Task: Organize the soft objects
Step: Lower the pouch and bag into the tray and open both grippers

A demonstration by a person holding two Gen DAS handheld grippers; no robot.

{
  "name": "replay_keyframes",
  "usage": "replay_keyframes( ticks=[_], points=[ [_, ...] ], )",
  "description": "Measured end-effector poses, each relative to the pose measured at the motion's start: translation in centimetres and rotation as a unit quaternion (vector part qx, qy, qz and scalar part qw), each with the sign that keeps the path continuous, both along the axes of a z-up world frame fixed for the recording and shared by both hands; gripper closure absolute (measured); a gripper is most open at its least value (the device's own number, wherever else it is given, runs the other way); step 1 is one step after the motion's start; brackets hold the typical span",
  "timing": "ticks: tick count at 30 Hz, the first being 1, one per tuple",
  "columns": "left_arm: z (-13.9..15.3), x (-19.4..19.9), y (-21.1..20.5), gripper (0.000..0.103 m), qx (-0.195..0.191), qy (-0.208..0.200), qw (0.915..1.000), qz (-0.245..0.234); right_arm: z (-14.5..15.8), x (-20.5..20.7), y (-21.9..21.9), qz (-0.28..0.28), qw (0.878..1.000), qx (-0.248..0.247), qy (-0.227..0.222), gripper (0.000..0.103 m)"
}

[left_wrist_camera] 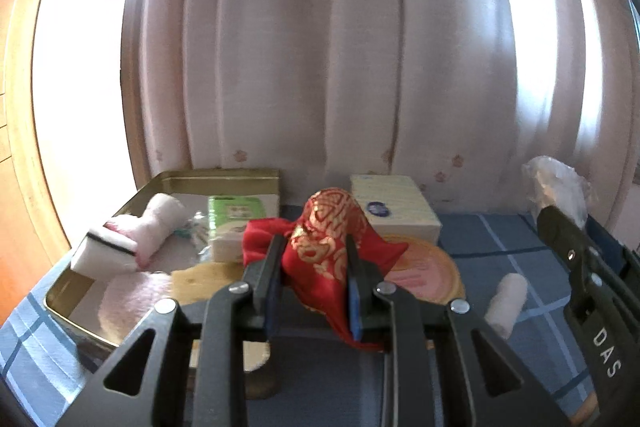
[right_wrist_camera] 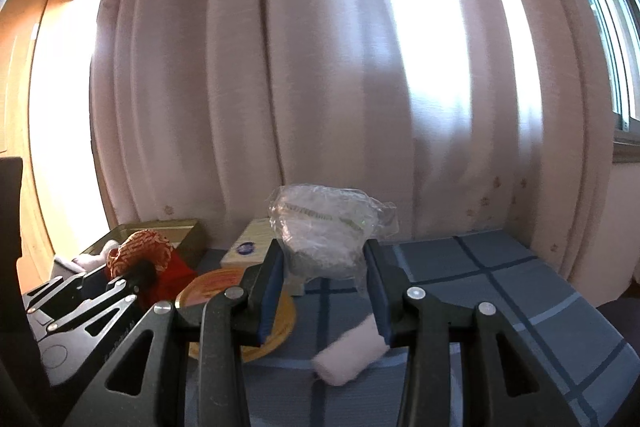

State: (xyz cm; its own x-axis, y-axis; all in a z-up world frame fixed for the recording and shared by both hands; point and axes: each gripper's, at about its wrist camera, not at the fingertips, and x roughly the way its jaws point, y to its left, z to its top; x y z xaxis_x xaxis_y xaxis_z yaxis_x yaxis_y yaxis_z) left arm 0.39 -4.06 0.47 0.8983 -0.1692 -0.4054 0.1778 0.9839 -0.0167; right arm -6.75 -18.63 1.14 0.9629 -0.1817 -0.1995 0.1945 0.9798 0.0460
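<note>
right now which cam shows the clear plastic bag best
The right wrist view. There the clear plastic bag sits centred between the right gripper fingers, crinkles and printed strip visible. The left wrist view shows only a blurred piece of it at the far right edge, partly behind the right gripper's body.

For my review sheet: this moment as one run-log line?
left gripper: shut on red pouch | right gripper: shut on clear bag | tin tray: partly filled
</note>
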Motion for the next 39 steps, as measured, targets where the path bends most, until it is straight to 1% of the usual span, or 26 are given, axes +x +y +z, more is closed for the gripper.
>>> replay_keyframes(
  ticks=[14, 19, 26, 27, 32, 36, 39],
  points=[
    [0.0, 0.9, 6.0, 0.078, -0.012, 0.000, 0.9986, 0.051, -0.5, 2.3, 6.3, 0.067, 0.997, -0.025, 0.012, 0.061],
    [0.0, 1.4, 8.4, 0.078, -0.012, -0.003, 0.9973, 0.073, -0.5, 3.0, 8.4, 0.087, 0.996, -0.029, 0.013, 0.061],
    [-0.1, 2.4, 11.6, 0.078, -0.024, 0.003, 0.9945, 0.102, -0.4, 4.2, 10.6, 0.114, 0.993, -0.034, 0.020, 0.061],
    [-0.1, 2.4, 11.9, 0.078, -0.026, 0.003, 0.9946, 0.100, -0.5, 4.4, 10.9, 0.118, 0.992, -0.035, 0.021, 0.061],
    [-0.1, 2.4, 12.2, 0.078, -0.004, -0.008, 0.9954, 0.096, -0.5, 5.8, 12.4, 0.139, 0.989, -0.040, 0.023, 0.061],
    [-0.2, 2.6, 12.4, 0.077, -0.003, -0.006, 0.9964, 0.084, -0.5, 6.7, 12.9, 0.157, 0.986, -0.040, 0.030, 0.061],
    [-0.2, 3.3, 12.5, 0.077, 0.006, -0.004, 0.9968, 0.080, -0.6, 7.3, 13.6, 0.171, 0.984, -0.047, 0.036, 0.061]
  ],
)
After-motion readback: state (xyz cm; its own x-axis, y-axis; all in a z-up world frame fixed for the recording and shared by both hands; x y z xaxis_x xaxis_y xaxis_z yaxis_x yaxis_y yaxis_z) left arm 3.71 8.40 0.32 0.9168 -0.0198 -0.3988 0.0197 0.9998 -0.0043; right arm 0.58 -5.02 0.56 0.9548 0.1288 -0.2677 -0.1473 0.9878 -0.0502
